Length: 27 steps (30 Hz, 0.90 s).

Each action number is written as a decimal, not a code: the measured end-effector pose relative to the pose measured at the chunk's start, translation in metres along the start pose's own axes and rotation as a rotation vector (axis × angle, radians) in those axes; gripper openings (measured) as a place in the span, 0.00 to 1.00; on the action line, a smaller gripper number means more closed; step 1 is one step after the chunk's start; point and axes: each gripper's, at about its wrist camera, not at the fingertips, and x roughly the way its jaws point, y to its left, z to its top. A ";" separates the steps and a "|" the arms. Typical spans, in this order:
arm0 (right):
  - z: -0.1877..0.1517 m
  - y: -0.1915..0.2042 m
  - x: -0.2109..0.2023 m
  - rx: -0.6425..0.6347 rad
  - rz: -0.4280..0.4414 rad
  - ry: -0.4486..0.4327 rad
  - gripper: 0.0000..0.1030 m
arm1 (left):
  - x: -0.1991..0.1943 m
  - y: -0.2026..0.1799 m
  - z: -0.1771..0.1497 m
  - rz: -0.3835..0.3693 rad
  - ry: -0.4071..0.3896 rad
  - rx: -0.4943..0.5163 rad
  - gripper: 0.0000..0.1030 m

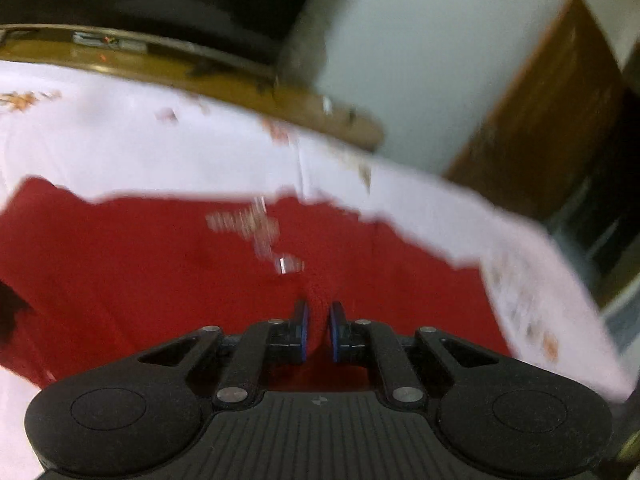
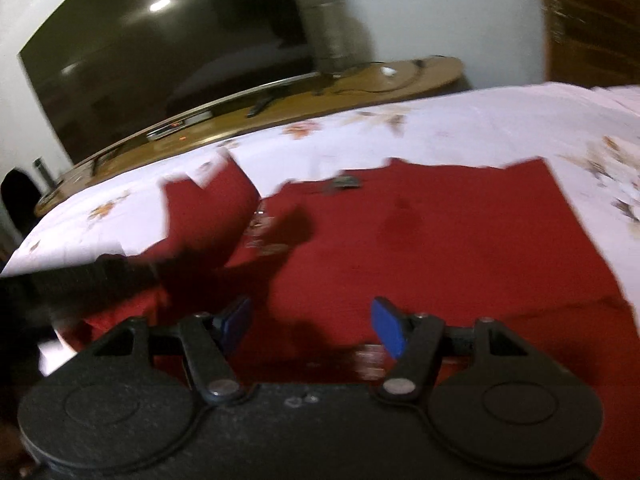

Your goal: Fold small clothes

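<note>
A red garment (image 1: 160, 272) lies spread on a white flowered sheet (image 1: 120, 140); it has a small pale print near its middle. My left gripper (image 1: 319, 320) is shut on a pinched ridge of the red cloth between its blue pads. In the right wrist view the same red garment (image 2: 440, 240) lies flat, with one sleeve (image 2: 208, 208) lifted at the left. My right gripper (image 2: 312, 326) is open and empty just above the cloth. The dark blurred left gripper (image 2: 80, 280) shows at the left, at the raised sleeve.
A wooden TV stand (image 2: 320, 92) with a large dark television (image 2: 160, 48) stands beyond the bed. A brown wooden door (image 1: 540, 112) is at the right. The white sheet (image 2: 480, 128) extends around the garment. Both views are motion-blurred.
</note>
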 end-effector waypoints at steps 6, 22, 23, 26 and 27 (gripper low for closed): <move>0.006 -0.029 -0.005 0.033 -0.008 -0.012 0.65 | -0.028 -0.022 -0.008 0.028 -0.029 0.064 0.26; -0.002 -0.005 0.032 0.042 0.097 0.106 0.42 | -0.064 0.074 -0.001 0.281 -0.105 -0.082 0.59; -0.002 -0.004 0.035 0.042 0.102 0.109 0.35 | -0.061 0.076 -0.002 0.282 -0.102 -0.084 0.59; -0.002 0.003 0.036 0.012 0.102 0.097 0.17 | -0.055 0.077 -0.003 0.281 -0.103 -0.075 0.59; -0.003 0.005 0.036 0.005 0.106 0.092 0.14 | -0.056 0.076 -0.003 0.278 -0.107 -0.075 0.59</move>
